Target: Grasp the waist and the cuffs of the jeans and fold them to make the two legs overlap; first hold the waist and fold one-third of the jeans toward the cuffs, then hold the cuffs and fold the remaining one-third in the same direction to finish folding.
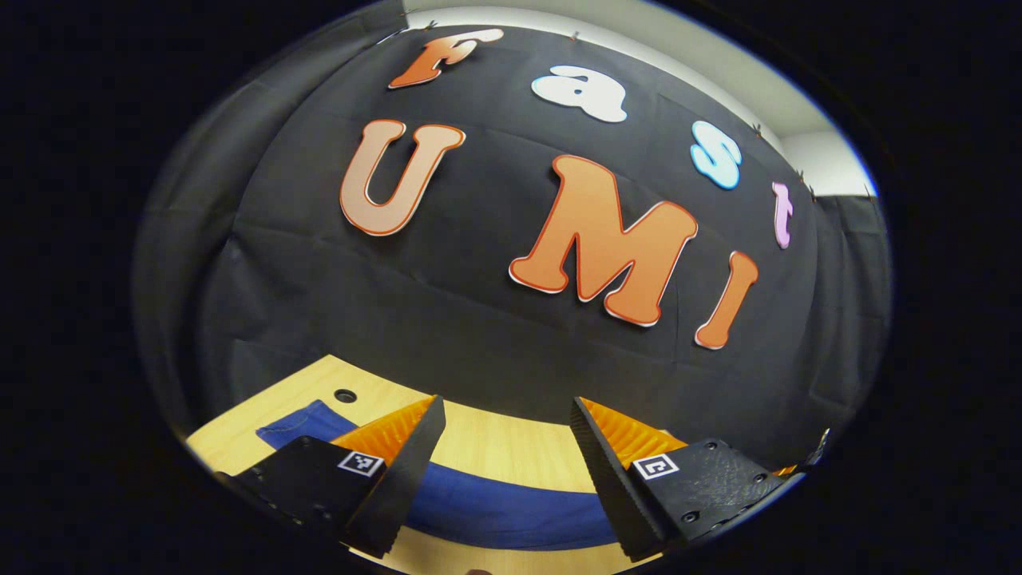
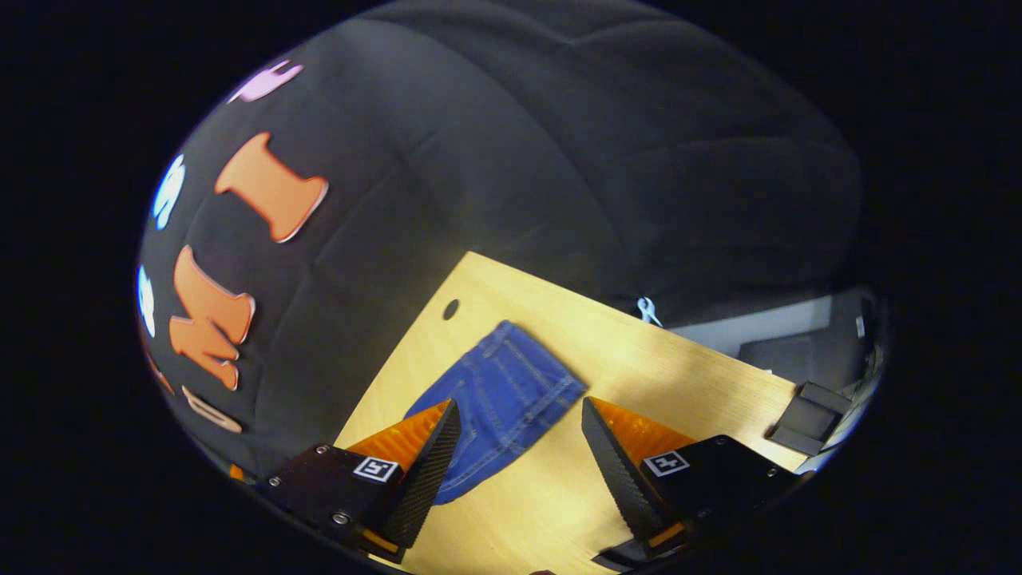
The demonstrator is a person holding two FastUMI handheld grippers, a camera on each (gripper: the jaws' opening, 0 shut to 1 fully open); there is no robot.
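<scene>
Both grippers gape empty: blue denim jeans (image 2: 499, 399) lie toward 12 o'clock off right gripper (image 2: 519, 455), crosswise beneath left gripper (image 1: 507, 471).

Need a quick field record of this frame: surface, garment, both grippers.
surface: light wooden table with a small round hole
garment: blue denim jeans lying flat on the table, ungrasped
left hand-held gripper: open, above the jeans
right hand-held gripper: open, over the jeans' edge
fold progress: cannot tell
</scene>
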